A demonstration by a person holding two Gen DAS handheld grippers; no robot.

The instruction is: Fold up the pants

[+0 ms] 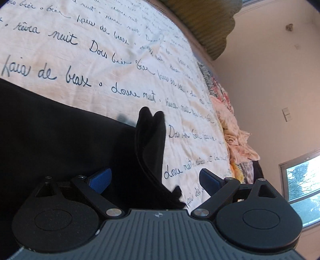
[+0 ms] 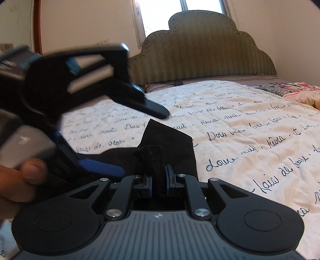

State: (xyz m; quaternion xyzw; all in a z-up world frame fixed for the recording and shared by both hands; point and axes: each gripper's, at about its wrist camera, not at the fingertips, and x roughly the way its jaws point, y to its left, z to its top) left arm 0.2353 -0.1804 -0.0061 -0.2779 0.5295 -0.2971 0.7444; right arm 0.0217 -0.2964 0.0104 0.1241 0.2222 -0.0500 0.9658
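Black pants (image 1: pixel 50 130) lie on a cream bedspread printed with handwriting (image 1: pixel 90 40). In the left wrist view a bunched fold of the pants (image 1: pixel 152 144) stands up between the spread blue pads; my left gripper (image 1: pixel 154 180) is open around it. In the right wrist view my right gripper (image 2: pixel 158 180) is shut on a bunched piece of the black pants (image 2: pixel 154 158), lifted slightly above the spread (image 2: pixel 240 130). The left gripper (image 2: pixel 144 138) shows blurred at the left of that view, jaws wide apart, held by a hand (image 2: pixel 18 180).
A green padded headboard (image 2: pixel 200 50) stands at the far end of the bed under a window (image 2: pixel 180 10). Crumpled pink and patterned bedding (image 1: pixel 232 124) lies along the bed's right edge, also in the right wrist view (image 2: pixel 290 90). A window (image 1: pixel 302 180) is at the right.
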